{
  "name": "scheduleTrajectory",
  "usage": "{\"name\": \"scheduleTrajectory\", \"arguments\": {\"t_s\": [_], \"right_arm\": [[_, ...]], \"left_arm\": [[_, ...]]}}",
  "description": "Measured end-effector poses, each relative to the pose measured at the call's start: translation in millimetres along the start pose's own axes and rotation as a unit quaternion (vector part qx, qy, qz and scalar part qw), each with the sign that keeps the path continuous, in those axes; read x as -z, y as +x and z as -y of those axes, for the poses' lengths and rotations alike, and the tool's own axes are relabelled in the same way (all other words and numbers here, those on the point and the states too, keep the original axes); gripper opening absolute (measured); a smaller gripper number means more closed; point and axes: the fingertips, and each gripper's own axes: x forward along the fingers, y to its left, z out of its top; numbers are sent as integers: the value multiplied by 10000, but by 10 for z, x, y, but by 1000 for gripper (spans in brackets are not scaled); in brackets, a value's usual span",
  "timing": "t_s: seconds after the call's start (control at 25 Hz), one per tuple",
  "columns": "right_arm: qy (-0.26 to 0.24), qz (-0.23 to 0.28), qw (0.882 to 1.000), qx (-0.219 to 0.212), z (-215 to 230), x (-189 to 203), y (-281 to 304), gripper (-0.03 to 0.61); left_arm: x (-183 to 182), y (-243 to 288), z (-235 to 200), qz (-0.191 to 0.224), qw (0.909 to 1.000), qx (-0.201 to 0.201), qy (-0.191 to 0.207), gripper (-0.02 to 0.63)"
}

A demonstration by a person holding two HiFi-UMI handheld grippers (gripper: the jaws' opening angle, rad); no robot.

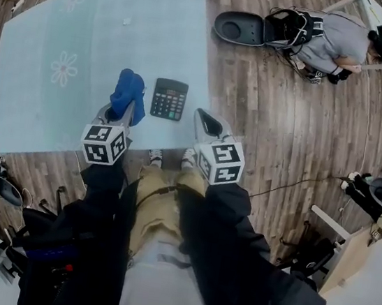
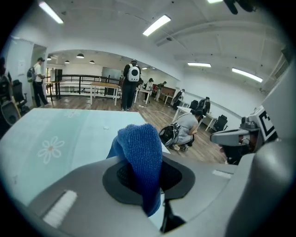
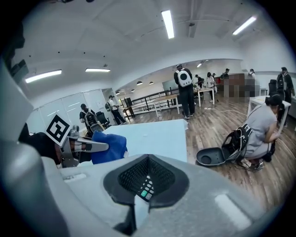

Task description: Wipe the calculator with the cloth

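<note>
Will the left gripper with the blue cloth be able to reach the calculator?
Probably yes: the left gripper holds the cloth just beside the calculator, with only bare table between.

- Our right gripper (image 3: 145, 159) has its fingers together at the tips, holding nothing.
- Through the slit between them we glimpse keys of the calculator (image 3: 146, 190).
- At left, our left gripper (image 3: 105, 147) clamps the blue cloth (image 3: 113, 147) above the pale worktop (image 3: 155, 134).
- At right, a person (image 3: 261, 132) crouches beside an open black case (image 3: 215, 157) on the wooden floor (image 3: 217, 134).

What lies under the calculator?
The calculator lies flat on the pale blue table. The patch of table right beneath it is covered, so anything there cannot be seen.
</note>
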Motion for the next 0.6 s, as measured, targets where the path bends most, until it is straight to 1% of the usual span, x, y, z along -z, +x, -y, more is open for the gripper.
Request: {"name": "scheduleTrajectory", "arguments": {"t_s": [0.08,0.16,0.36,0.6], "right_arm": [[32,-75,10000,24,62,15,16,-2],[87,-202,9998,23,122,78,44,-2],[133,-497,9987,0,286,259,273,-2],[331,-535,9980,-15,309,335,383,-2]], "left_arm": [[61,132,-14,-193,9995,-110,225,51],[220,324,51,-441,9985,-52,317,51],[647,867,320,-939,9948,238,305,51],[856,1198,632,-1177,9911,581,222,51]]}}
